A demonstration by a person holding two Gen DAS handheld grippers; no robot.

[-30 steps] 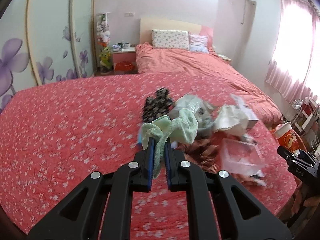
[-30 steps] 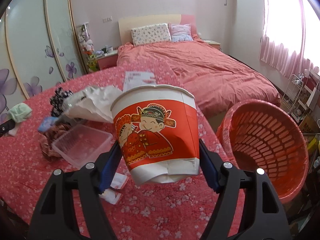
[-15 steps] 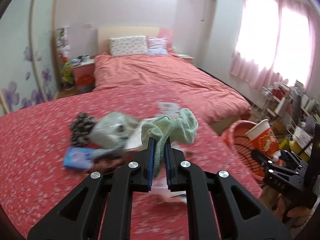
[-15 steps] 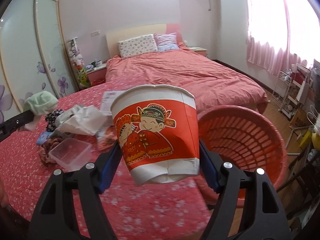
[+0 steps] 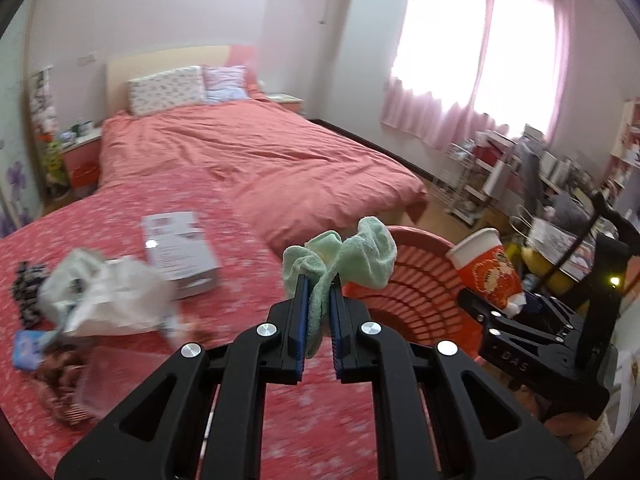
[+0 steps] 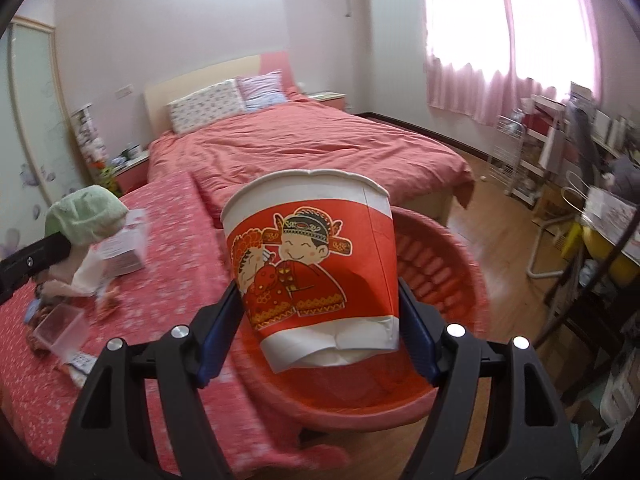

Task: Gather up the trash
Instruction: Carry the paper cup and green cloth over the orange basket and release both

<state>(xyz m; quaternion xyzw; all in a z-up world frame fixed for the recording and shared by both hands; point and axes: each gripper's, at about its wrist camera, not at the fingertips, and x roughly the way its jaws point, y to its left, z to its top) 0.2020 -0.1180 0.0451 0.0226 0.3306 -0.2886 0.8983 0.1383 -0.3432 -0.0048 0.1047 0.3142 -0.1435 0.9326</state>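
My left gripper (image 5: 319,292) is shut on a crumpled pale green cloth (image 5: 344,256) and holds it in the air near the edge of the red floral table (image 5: 120,208), just left of the red plastic basket (image 5: 416,280). My right gripper (image 6: 316,320) is shut on a red and white paper cup (image 6: 312,264) with a cartoon couple, held above the basket (image 6: 440,280). The cup (image 5: 486,270) and right gripper also show at the right of the left wrist view. The green cloth (image 6: 86,216) shows at the left of the right wrist view.
On the table lie a white plastic bag (image 5: 108,292), a grey-white box (image 5: 180,248), a clear plastic container (image 6: 60,328), a blue packet (image 5: 28,346) and wrappers. A bed (image 5: 256,160) stands behind. A cluttered desk and wire rack (image 6: 520,160) stand at the right.
Both grippers have swung right, away from the trash pile and toward the basket. The cup now hangs over the basket's opening, and the cloth has come up beside the basket.
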